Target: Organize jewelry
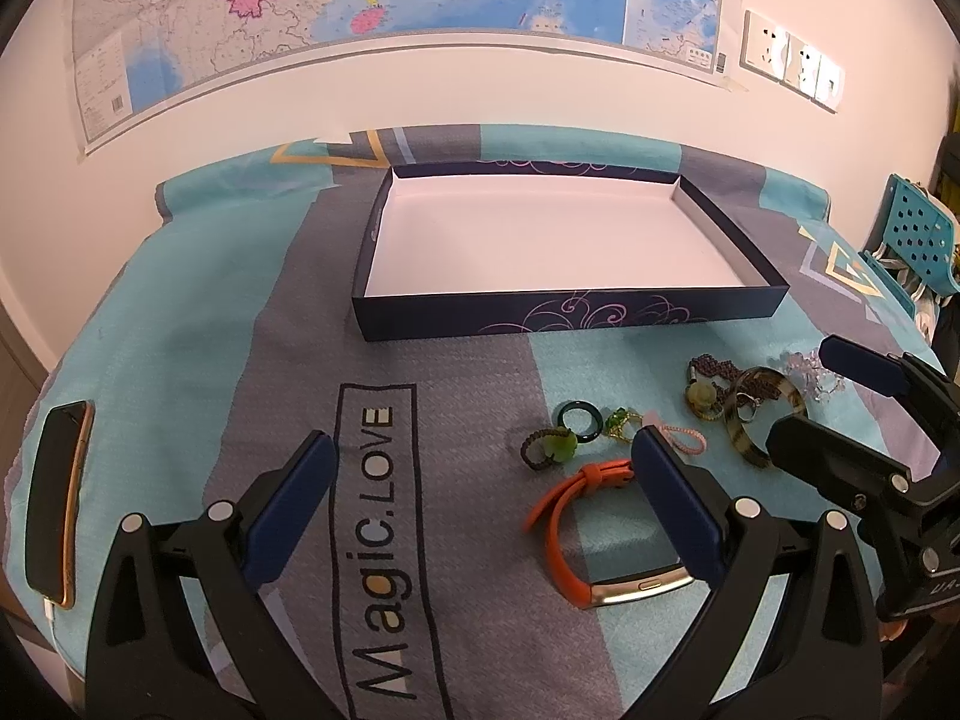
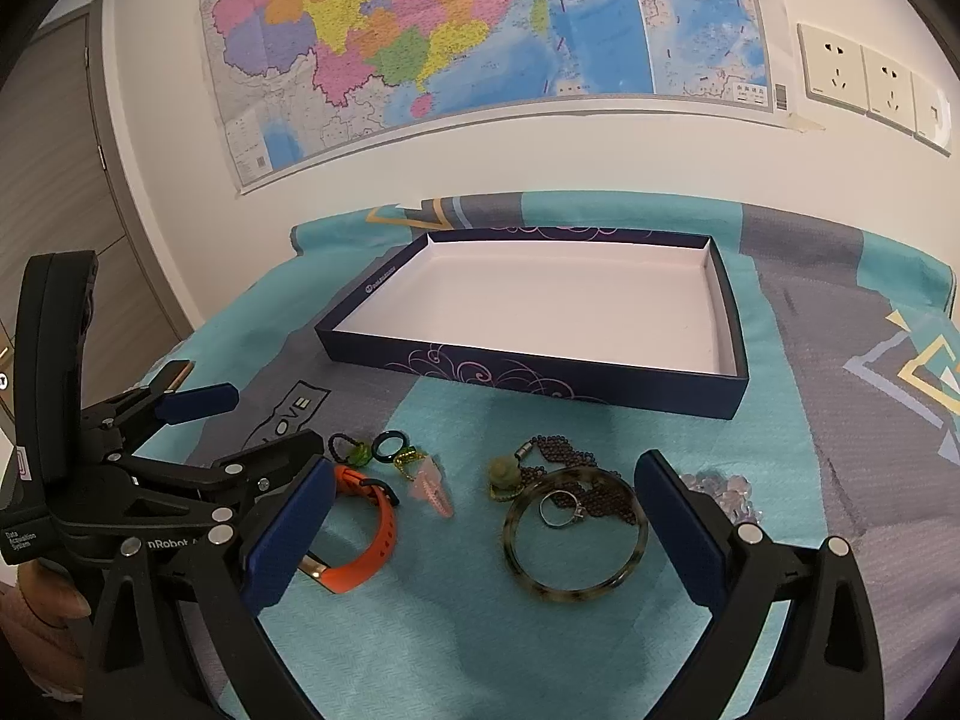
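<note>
Jewelry: orange band (image 2: 366, 534), tortoiseshell bangle (image 2: 576, 534), silver ring (image 2: 561, 509) inside the bangle, dark beaded piece (image 2: 576, 468), green ring (image 2: 389, 444), lower centre of the right wrist frame | dark blue box (image 2: 540, 369) centre frame, white inside | left gripper (image 1: 483, 492) released, over the cloth (image 1: 456, 372) | right gripper (image 2: 483, 525) released, flanking the bangle | phone (image 1: 57, 504) at left edge

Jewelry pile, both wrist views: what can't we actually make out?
- Orange watch: its face is covered by a finger of the left tool in the left view, and by a finger of the right tool in the right view.
- Clear bead piece: mostly behind the right tool's finger in the right view; blurred and half hidden in the left.
- Small ring inside the bangle: too small for detail.
- Phone: seen only edge-on, left view.
</note>
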`<state>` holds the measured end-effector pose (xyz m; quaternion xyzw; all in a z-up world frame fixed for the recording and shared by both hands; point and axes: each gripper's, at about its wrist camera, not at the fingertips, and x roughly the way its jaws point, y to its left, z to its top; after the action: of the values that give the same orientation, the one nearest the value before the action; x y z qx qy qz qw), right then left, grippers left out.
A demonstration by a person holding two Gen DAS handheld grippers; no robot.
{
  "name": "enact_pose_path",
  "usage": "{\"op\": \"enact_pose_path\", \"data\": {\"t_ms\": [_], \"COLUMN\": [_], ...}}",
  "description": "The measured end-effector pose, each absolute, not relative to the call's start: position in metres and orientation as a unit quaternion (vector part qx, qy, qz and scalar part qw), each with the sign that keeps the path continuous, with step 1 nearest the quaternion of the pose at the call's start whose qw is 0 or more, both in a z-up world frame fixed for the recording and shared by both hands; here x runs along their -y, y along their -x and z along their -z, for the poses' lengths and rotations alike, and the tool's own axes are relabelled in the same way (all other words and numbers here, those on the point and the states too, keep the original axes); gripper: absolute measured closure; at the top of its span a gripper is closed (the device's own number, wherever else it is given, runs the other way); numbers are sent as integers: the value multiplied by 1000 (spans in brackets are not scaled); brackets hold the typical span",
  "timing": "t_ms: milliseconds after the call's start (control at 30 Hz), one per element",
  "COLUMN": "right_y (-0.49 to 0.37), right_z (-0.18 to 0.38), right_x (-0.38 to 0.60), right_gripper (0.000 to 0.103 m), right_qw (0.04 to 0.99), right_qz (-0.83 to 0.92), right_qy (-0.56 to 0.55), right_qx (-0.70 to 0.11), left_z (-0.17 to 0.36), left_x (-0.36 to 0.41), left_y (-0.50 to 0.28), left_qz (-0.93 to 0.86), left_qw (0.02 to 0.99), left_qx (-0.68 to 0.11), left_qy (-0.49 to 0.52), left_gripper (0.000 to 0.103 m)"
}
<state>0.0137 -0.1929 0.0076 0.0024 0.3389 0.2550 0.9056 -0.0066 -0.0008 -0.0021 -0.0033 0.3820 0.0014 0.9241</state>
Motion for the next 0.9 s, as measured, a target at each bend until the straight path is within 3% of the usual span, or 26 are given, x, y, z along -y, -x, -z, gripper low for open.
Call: {"op": "enact_pose_path", "data": {"t_ms": [667, 900], "right_y": [-13, -15], "right_z": [-8, -2], "right_x": [195, 216], "right_gripper": [7, 19], "right_qw": [905, 902], "right_qz": [-252, -230], "right_qy": [-3, -4], "right_qx": [-341, -365], "left_z": [6, 12], "left_x": [3, 3], "left_y": [10, 11], "left_qz": [14, 45], "left_qw": [923, 917], "left_qx": [-385, -396], "left_qy": [-2, -5], "left_gripper": [6, 6]}}
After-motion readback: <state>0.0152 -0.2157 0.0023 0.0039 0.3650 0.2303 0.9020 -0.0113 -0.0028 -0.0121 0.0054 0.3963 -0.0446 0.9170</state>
